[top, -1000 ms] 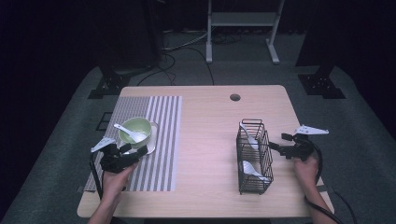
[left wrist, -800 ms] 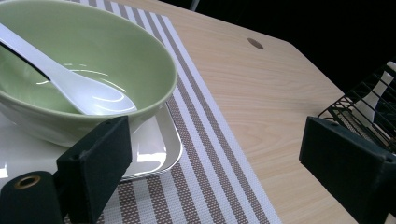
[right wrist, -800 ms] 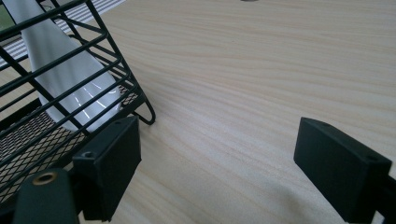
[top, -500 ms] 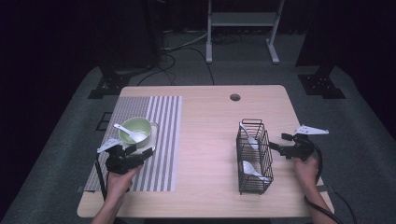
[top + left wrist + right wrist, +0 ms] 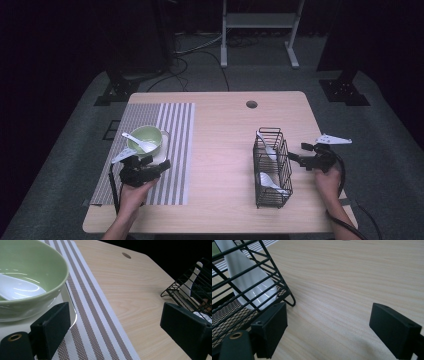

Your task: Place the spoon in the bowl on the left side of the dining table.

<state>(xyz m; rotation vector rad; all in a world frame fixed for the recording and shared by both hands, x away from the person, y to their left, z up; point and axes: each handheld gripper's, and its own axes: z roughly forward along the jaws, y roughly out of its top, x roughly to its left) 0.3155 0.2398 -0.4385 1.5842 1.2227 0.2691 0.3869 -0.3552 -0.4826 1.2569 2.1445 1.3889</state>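
Note:
A green bowl (image 5: 146,138) (image 5: 32,272) sits on a white tray (image 5: 161,154) on the striped placemat (image 5: 172,150) (image 5: 97,325). A white spoon (image 5: 139,142) (image 5: 18,288) lies in the bowl. My left gripper (image 5: 157,162) (image 5: 117,332) stands open just in front and to the right of the bowl, holding nothing. A black wire basket (image 5: 270,170) (image 5: 239,302) (image 5: 190,290) holds two white spoons (image 5: 264,144) (image 5: 247,277). At the basket's right side my right gripper (image 5: 298,151) (image 5: 328,332) is open and empty over bare wood.
The wooden table (image 5: 220,150) has a round cable hole (image 5: 251,104) (image 5: 126,255) at the back. Dark floor, cables and a metal frame (image 5: 257,22) lie beyond the far edge.
My left gripper has drifted a little to the right and toward the near edge, away from the bowl. The right gripper and the basket have stayed still.

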